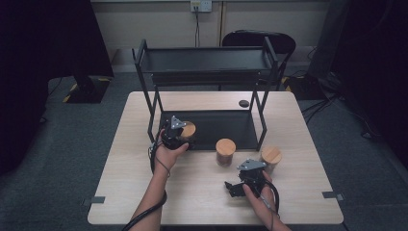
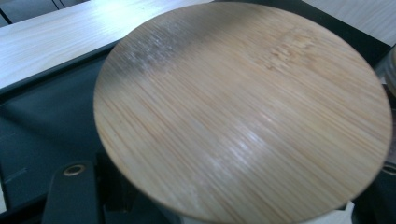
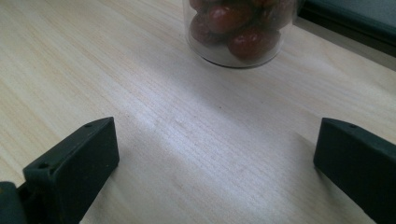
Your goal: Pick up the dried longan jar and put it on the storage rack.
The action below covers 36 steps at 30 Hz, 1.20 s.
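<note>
A pale wooden table (image 1: 144, 192) carries a black two-tier metal rack (image 1: 207, 62) at its far middle. My left gripper (image 1: 179, 131) is at the front left edge of the rack's bottom shelf, clamped on a glass jar with a round bamboo lid (image 2: 243, 112). To its right, just before the shelf, stands a second bamboo-lidded jar (image 1: 225, 151). A third lidded jar (image 1: 271, 158) stands further right. My right gripper (image 1: 239, 186) rests before these two, jaws wide, nearer me.
</note>
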{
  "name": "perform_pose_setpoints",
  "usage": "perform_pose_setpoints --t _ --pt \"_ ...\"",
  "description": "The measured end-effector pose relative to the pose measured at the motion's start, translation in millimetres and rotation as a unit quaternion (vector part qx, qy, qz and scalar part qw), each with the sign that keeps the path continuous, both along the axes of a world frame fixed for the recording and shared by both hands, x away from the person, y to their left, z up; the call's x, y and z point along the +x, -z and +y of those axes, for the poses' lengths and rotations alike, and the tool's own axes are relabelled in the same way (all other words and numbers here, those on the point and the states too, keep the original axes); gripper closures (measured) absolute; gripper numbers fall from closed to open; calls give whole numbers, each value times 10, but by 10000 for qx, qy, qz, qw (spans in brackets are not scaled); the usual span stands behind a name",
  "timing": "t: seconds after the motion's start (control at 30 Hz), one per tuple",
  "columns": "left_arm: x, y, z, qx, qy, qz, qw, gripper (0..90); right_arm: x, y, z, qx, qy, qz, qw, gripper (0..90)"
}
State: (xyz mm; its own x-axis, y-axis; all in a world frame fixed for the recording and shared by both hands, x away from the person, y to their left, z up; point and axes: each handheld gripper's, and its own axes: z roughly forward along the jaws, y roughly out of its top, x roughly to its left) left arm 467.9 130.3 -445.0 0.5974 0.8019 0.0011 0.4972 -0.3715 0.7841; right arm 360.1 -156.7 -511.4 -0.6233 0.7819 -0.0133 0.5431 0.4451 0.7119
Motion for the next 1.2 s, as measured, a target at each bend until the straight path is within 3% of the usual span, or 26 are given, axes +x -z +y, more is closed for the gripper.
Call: perform_pose_setpoints --t 0.63,1.2 --pt "128 -21 -28 -28 -117 1 9999 261 1 0 0 -1 -3 -1 10000 0" --pt "253 12 -24 71 -233 33 9997 261 16 -1 -5 -1 -90 11 10000 0"
